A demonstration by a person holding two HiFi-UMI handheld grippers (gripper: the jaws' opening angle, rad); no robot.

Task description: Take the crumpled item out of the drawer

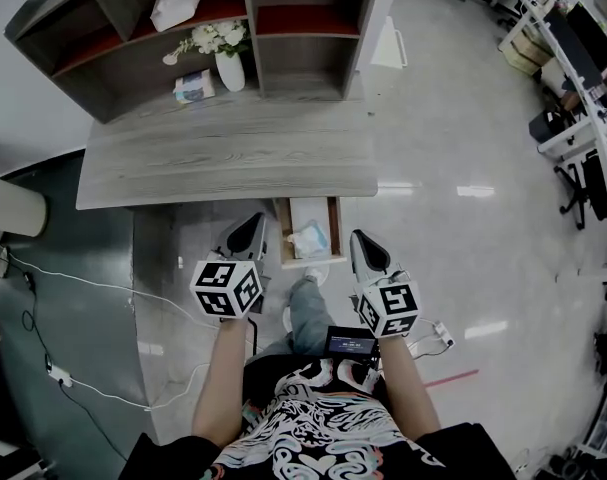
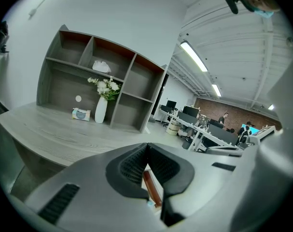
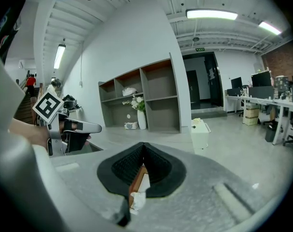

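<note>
Crumpled item, pale blue-white wad (image 1: 311, 238): lies inside the open wooden drawer (image 1: 283, 230), near the drawer's front, below the grey wood-grain surface (image 1: 223, 153). Left gripper (image 1: 251, 230): just outside the drawer's left wall, jaws pressed together, nothing held. Right gripper (image 1: 361, 240): outside the drawer's right wall, jaws likewise closed, empty; judged slightly nearer. Wad's long axis unclear; drawer's rear hidden under the surface.
</note>
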